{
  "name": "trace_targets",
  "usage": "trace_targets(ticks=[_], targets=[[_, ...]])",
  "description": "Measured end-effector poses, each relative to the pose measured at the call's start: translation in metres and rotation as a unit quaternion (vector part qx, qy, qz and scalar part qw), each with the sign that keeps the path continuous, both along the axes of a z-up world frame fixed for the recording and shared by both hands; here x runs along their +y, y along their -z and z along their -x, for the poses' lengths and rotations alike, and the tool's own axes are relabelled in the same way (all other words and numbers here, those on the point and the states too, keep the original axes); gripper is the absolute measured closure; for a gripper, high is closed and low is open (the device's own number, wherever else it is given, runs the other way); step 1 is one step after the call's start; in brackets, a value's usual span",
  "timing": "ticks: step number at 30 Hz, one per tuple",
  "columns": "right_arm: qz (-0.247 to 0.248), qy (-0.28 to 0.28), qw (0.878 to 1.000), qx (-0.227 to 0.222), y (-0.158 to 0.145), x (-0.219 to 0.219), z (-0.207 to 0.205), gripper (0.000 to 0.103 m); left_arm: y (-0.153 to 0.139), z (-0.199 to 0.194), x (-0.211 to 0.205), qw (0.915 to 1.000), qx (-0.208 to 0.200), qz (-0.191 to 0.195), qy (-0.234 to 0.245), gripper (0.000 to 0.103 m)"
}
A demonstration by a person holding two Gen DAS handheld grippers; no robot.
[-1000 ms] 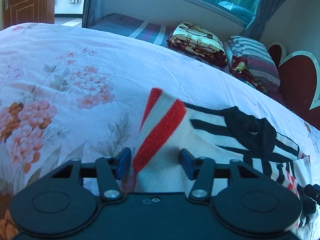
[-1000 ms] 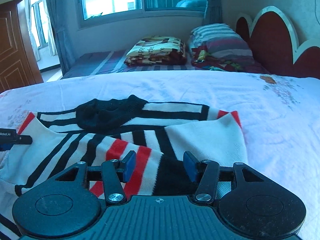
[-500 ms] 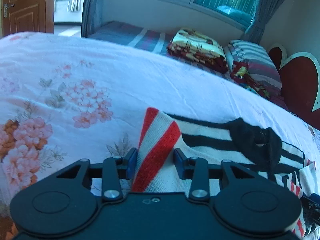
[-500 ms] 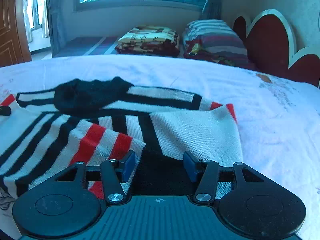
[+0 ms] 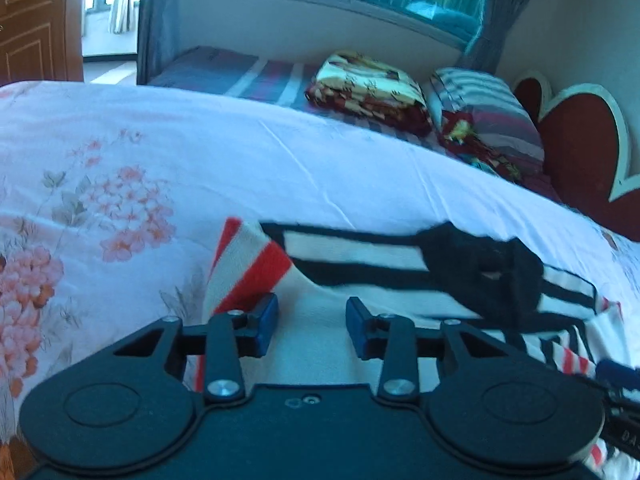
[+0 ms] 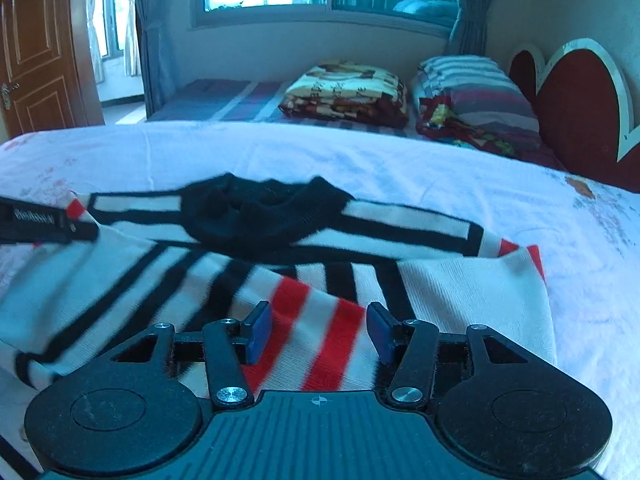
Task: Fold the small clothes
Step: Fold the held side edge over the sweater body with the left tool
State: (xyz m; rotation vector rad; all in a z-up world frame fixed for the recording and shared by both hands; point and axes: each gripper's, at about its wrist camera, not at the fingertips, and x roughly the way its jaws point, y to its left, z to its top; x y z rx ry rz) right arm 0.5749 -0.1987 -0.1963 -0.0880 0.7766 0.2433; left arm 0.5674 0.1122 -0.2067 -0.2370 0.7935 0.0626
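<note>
A small knit sweater (image 6: 452,280), white with black and red stripes and a black collar (image 6: 260,216), lies spread on the bed. In the left wrist view my left gripper (image 5: 312,326) is at the sweater's (image 5: 360,248) left edge beside a red-striped cuff (image 5: 248,268). Its blue pads are closed in on a fold of white knit. Its black tip also shows in the right wrist view as the left gripper (image 6: 44,220). My right gripper (image 6: 316,332) hovers low over a red-striped sleeve end (image 6: 320,340), jaws apart, the cloth lying flat between them.
The floral pink bedsheet (image 5: 120,200) stretches to the left and far side. A folded patterned blanket (image 6: 348,92) and striped pillows (image 6: 476,92) lie on a second bed by the window. A red heart-shaped headboard (image 6: 576,96) stands at the right, a wooden door (image 6: 36,60) at the left.
My left jaws narrowed onto the sweater's left edge and the hand shifted sideways. The right gripper dropped lower, and the red-striped sleeve end now lies between its fingers.
</note>
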Motion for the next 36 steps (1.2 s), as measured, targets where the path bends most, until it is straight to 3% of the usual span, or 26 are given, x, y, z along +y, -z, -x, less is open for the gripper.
trace_targets(ticks=[5,8,11,15,20,23,25,29,36], targets=[[-0.005,0.012,1.0,-0.002,0.011,-0.014,-0.007,0.05,0.004,-0.011,0.015,0.9996,0.003,0.017,-0.021,0.071],[0.004,0.01,1.0,0.004,0.001,-0.012,-0.005,0.05,-0.002,-0.008,0.008,0.9999,0.006,-0.008,-0.009,0.072],[-0.007,0.003,1.0,-0.017,-0.018,-0.015,0.009,0.05,-0.019,0.012,0.004,0.9999,-0.009,0.003,-0.01,0.066],[-0.023,-0.01,1.0,-0.012,-0.027,-0.016,0.029,0.05,-0.04,0.052,-0.02,0.999,-0.028,-0.005,0.034,0.066],[-0.008,-0.02,1.0,0.0,-0.015,-0.011,0.047,0.05,-0.028,0.093,-0.056,0.997,-0.006,-0.011,0.077,0.062],[0.009,-0.005,1.0,0.008,-0.001,-0.023,0.052,0.05,-0.007,0.105,-0.058,0.9974,0.016,-0.015,0.068,0.06],[0.009,0.009,1.0,0.006,0.003,-0.036,0.051,0.05,-0.002,0.109,-0.05,0.998,0.008,-0.007,0.062,0.06],[0.008,0.024,1.0,0.012,-0.01,-0.049,0.057,0.05,-0.012,0.111,-0.047,0.9987,0.018,-0.011,0.046,0.063],[-0.025,-0.027,0.999,0.006,-0.031,-0.042,0.111,0.05,-0.035,0.154,-0.071,0.998,0.006,-0.005,0.062,0.062]])
